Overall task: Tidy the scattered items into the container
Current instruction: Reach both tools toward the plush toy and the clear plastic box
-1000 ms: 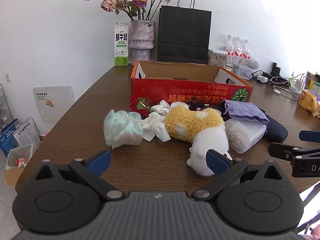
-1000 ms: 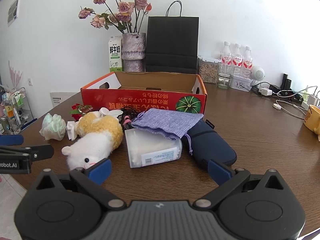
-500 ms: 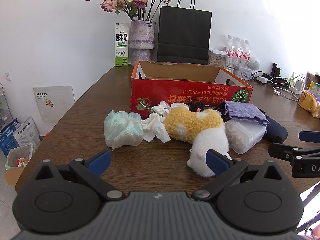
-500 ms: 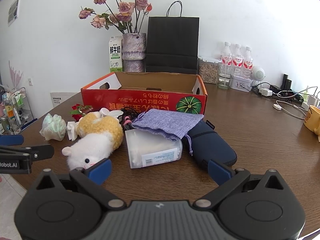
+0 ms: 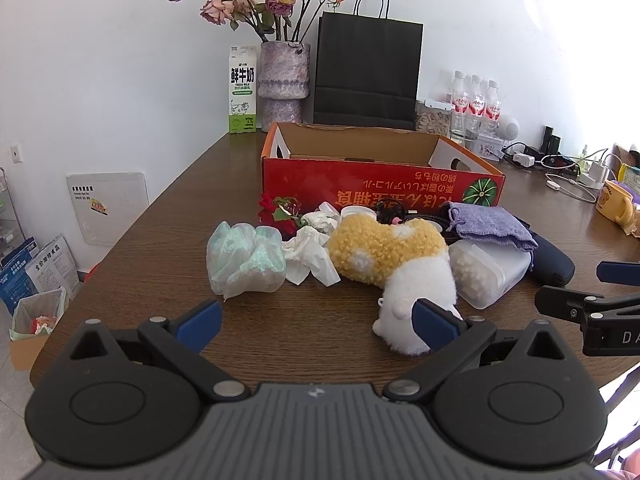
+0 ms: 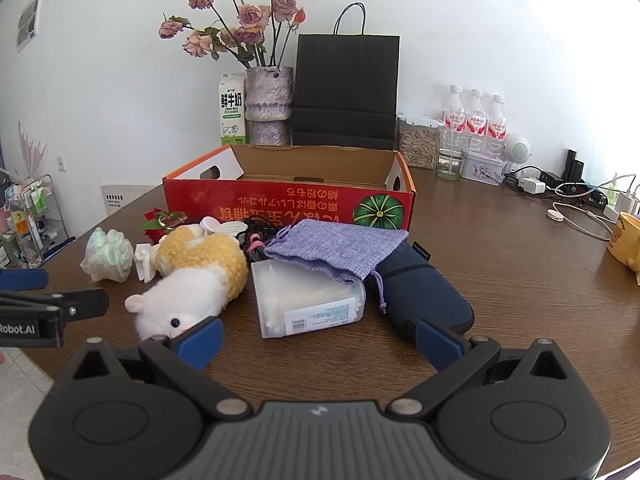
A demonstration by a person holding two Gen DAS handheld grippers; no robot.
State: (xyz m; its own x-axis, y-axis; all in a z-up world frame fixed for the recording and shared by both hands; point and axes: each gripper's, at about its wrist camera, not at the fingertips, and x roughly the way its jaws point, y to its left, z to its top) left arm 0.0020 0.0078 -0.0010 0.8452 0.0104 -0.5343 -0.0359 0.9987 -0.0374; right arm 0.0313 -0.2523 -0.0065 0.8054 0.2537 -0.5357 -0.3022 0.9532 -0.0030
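An open red cardboard box [image 5: 380,188] [image 6: 288,208] stands on the brown table. In front of it lies a pile: a pale green plastic bag [image 5: 244,258] [image 6: 108,256], crumpled white tissue [image 5: 310,254], a yellow and white plush hamster [image 5: 396,256] [image 6: 196,276], a clear plastic tub [image 5: 486,272] [image 6: 308,300], a purple cloth pouch [image 5: 490,226] [image 6: 336,248], a navy case [image 5: 554,262] [image 6: 420,288], a red flower [image 5: 278,212] and a tangled cable. My left gripper [image 5: 316,326] is open and empty, before the bag and hamster. My right gripper [image 6: 318,340] is open and empty, before the tub.
Behind the box stand a vase of roses [image 5: 282,80], a milk carton [image 5: 242,90] and a black paper bag [image 5: 366,72]. Water bottles [image 6: 474,120], a jar, chargers and cables sit at the back right. A yellow mug [image 6: 626,242] stands at the right edge.
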